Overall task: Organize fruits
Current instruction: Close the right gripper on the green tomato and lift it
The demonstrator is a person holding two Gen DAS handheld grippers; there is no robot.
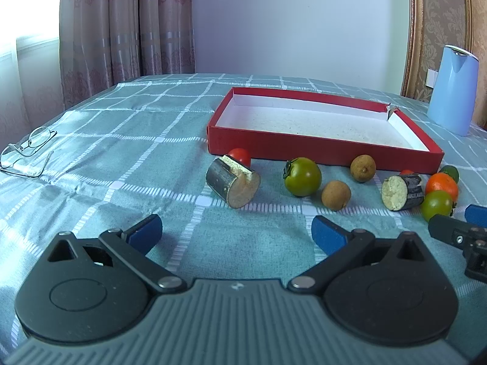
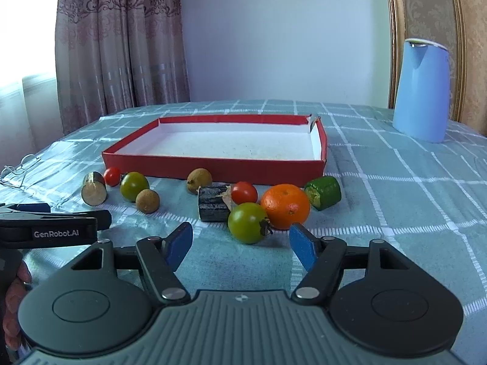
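A shallow red box [image 1: 322,149] [image 2: 213,167] with a white inside stands on the checked cloth. In front of it lie a sugarcane piece [image 1: 232,182] [image 2: 94,191], a red cherry tomato [image 1: 240,155] [image 2: 112,176], a green tomato [image 1: 303,176] [image 2: 134,185], two longans [image 1: 336,195] [image 1: 362,168], a second cane piece [image 1: 401,191] [image 2: 213,202], an orange [image 1: 441,186] [image 2: 285,205], another green tomato [image 2: 248,222] and a green chunk [image 2: 324,192]. My left gripper [image 1: 237,232] is open and empty, short of the fruit. My right gripper [image 2: 240,245] is open, just before the near green tomato.
A pair of glasses [image 1: 27,152] lies at the left of the cloth. A blue kettle [image 2: 421,91] stands at the back right. Curtains hang behind on the left, a wall behind the table. The left gripper's side [image 2: 54,228] shows in the right wrist view.
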